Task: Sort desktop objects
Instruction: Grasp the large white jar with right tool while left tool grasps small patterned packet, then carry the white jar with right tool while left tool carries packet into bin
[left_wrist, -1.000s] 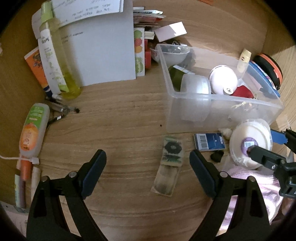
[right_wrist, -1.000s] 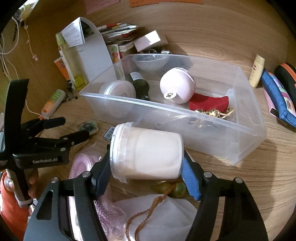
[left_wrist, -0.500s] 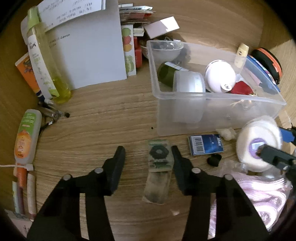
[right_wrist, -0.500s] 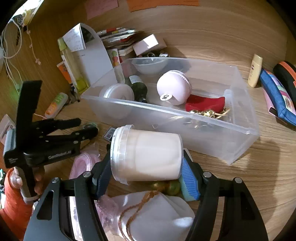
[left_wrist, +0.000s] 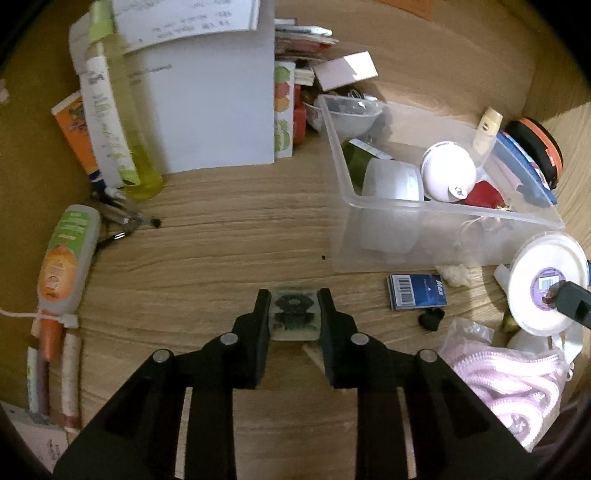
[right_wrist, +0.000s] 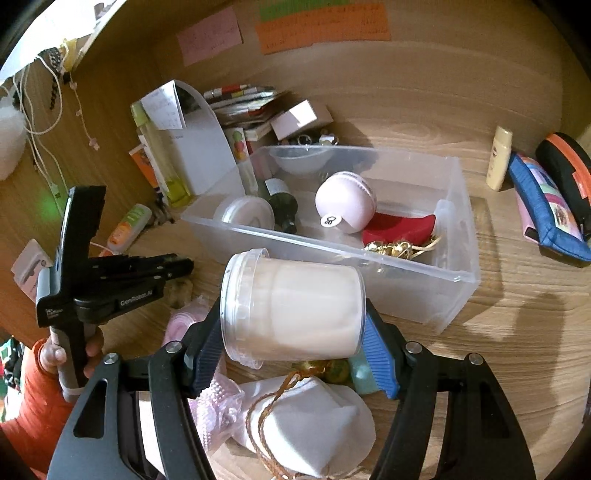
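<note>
Wooden desk (right_wrist: 517, 295), sticky notes (right_wrist: 321, 26) on wall

packet (left_wrist: 294, 318) print: blurred | pink cloth (left_wrist: 509, 384): cut off by edge

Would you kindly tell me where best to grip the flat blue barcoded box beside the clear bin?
Probably across the two long edges of the flat blue barcoded box, coming from above: it lies flat on the wooden desk, leaving only thin sides exposed.

A wooden desk (left_wrist: 229, 254) carries a clear plastic bin (left_wrist: 436, 236); a blue card box (left_wrist: 417, 291) lies just before it; an orange-labelled tube (left_wrist: 66, 258) lies at the left.
</note>
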